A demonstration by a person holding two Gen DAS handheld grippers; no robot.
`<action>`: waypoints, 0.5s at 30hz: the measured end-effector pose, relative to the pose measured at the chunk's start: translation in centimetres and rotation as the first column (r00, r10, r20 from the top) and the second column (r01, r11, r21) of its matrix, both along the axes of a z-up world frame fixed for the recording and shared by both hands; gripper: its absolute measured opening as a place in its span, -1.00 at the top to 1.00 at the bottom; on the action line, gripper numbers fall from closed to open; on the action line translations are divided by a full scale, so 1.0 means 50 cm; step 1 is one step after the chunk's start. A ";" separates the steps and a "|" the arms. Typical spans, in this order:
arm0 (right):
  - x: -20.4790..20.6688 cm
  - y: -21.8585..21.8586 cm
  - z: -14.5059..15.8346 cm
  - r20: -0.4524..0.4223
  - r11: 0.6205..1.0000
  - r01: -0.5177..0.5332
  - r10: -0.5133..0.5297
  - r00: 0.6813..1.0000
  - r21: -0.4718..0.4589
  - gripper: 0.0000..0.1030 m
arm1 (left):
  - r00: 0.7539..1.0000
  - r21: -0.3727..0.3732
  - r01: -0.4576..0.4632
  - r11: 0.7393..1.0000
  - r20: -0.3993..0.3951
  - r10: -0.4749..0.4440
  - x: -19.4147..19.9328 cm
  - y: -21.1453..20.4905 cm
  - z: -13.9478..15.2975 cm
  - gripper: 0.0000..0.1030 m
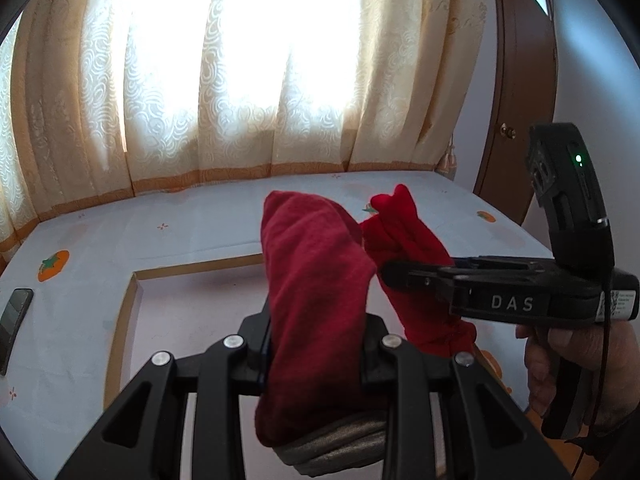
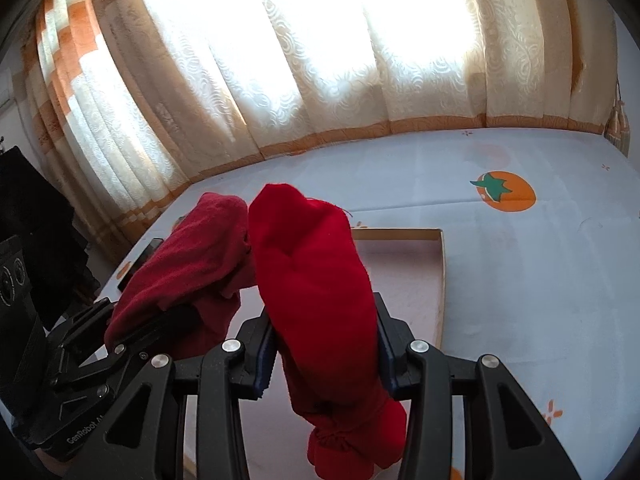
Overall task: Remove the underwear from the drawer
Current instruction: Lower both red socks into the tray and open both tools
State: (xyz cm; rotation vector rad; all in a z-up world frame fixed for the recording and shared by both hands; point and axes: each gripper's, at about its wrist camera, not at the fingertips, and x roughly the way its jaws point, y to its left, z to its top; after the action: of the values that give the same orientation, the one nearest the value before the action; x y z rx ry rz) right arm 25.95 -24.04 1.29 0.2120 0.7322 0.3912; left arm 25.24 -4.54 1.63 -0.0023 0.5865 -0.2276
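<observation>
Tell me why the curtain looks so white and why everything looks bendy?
Left wrist view: sunlight behind the cream patterned curtain washes its middle out to white; the fisheye lens bows the brown wooden door. Right wrist view: same glare on the curtain, curved edges, dark corners.

Two bunched red garments, likely the underwear, stand raised above the shallow open drawer (image 2: 438, 280): a dark red piece (image 1: 316, 288) with a grey band, beside it a brighter red piece (image 2: 320, 280).

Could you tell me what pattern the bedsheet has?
Orange persimmons on pale blue bedsheet; clearest in right wrist view.
</observation>
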 end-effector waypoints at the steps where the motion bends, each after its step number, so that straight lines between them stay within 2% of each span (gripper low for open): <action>1: 0.007 0.000 -0.001 -0.007 1.000 0.000 0.000 1.000 -0.005 0.14 | 1.000 -0.001 -0.002 1.000 -0.007 0.002 0.006 0.000 -0.001 0.44; 15: 0.073 -0.002 -0.024 -0.079 0.999 0.022 -0.024 0.997 -0.029 0.14 | 0.989 0.009 -0.011 1.000 -0.148 0.012 0.094 -0.023 -0.043 0.44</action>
State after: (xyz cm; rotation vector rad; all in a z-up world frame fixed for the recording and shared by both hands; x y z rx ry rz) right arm 29.59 -24.13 0.09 0.2103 0.8119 0.3524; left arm 29.92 -5.71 -0.54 -0.0149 0.7349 -0.2151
